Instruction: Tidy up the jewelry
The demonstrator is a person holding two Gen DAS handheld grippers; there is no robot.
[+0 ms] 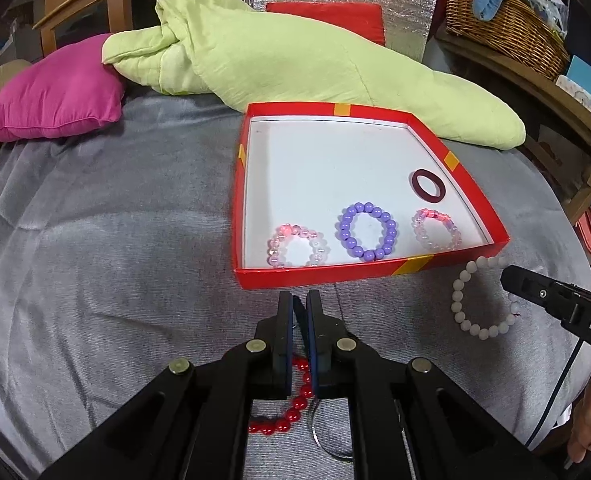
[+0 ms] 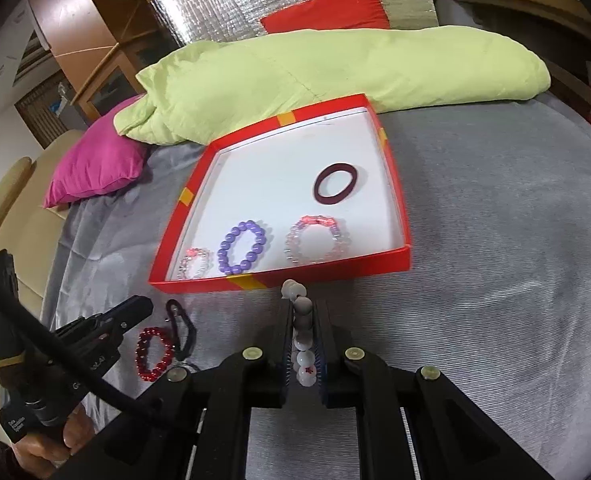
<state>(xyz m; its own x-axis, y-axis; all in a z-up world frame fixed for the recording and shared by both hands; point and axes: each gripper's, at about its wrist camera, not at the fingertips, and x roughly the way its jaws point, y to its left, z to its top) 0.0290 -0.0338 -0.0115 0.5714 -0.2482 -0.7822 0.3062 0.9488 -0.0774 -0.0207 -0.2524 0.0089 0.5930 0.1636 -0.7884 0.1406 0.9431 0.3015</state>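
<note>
A: Clearance check. red box (image 1: 335, 272) sits open on the grey bed cover (image 1: 115, 260). Near wall faces both grippers, far corner touches the green quilt (image 1: 295, 60). Pink cushion (image 1: 51, 96) well off to the left

B: Room inside the box?

A: Back half bare. Along the near wall, left to right: pink-clear bracelet (image 1: 294, 245), purple bracelet (image 1: 368, 231), second pink-clear bracelet (image 1: 435, 229). Dark maroon ring (image 1: 426, 185) just beside the right wall. None of them touch

B: Outside it?

A: Open cover to the left and in front. Right of the box the cover is bare in the right wrist view

B: Left gripper?

A: left gripper (image 1: 300, 300) just short of the near wall. Jaws nearly together, thin gap, nothing between them. Red bead bracelet (image 1: 291, 404) lies on the cover below it, partly hidden by the fingers, with a thin metal ring (image 1: 327, 436) next to it. Right wrist view also shows a black looped piece (image 2: 181, 328) touching the red beads (image 2: 153, 354)

B: Right gripper?

A: right gripper (image 2: 304, 320) clamped on the white bead bracelet (image 2: 302, 344). Beads run in a line between the pads, a few stick out past the tips toward the box wall. In the left view the loop (image 1: 481, 298) sits off the box's near right corner; cannot tell if it rests on the cover

B: Tip to wall?

A: Near, not touching
</note>
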